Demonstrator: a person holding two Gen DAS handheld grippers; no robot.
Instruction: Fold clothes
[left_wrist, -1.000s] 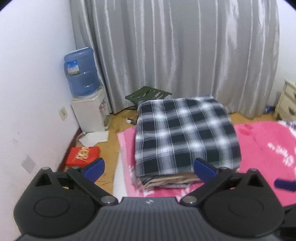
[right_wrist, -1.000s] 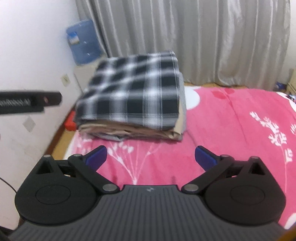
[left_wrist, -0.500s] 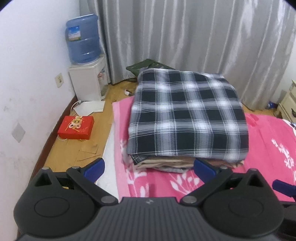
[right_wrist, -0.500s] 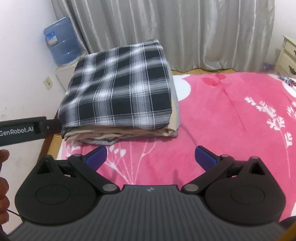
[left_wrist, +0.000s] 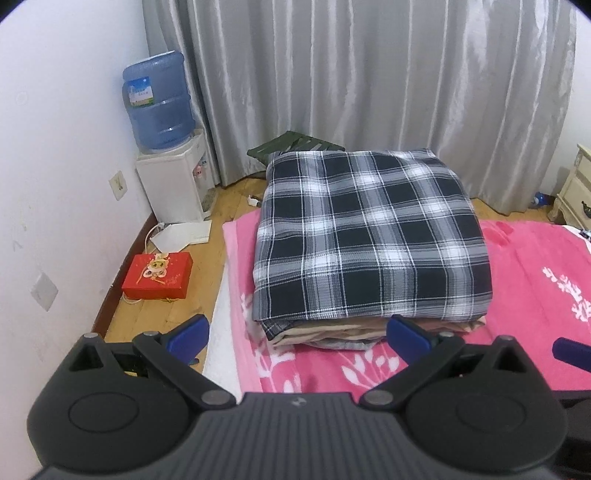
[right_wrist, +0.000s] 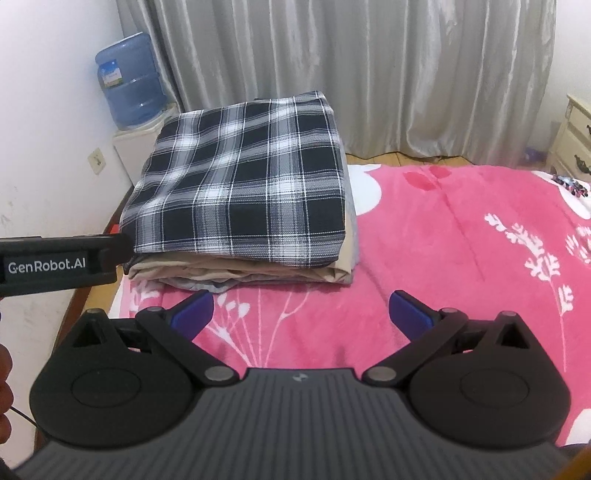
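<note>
Left of the pile of folded clothes, which is sitting on the pink blanket, the left gripper is hovering with jaws spread and empty. The right gripper is hanging just before the pile, likewise released. Folding looks finished here; the next move probably calls for another garment.

My left wrist view looks forward and slightly down along its wide-spread blue-tipped black gripper, from just before the near edge of the folded black-and-white plaid cloth stack, which lies at 12 o'clock. My right wrist view sits near the same stack, seen at 11 o'clock. Both views share the stack, the pink floral blanket, the grey satin curtain and the blue water bottle.
</note>
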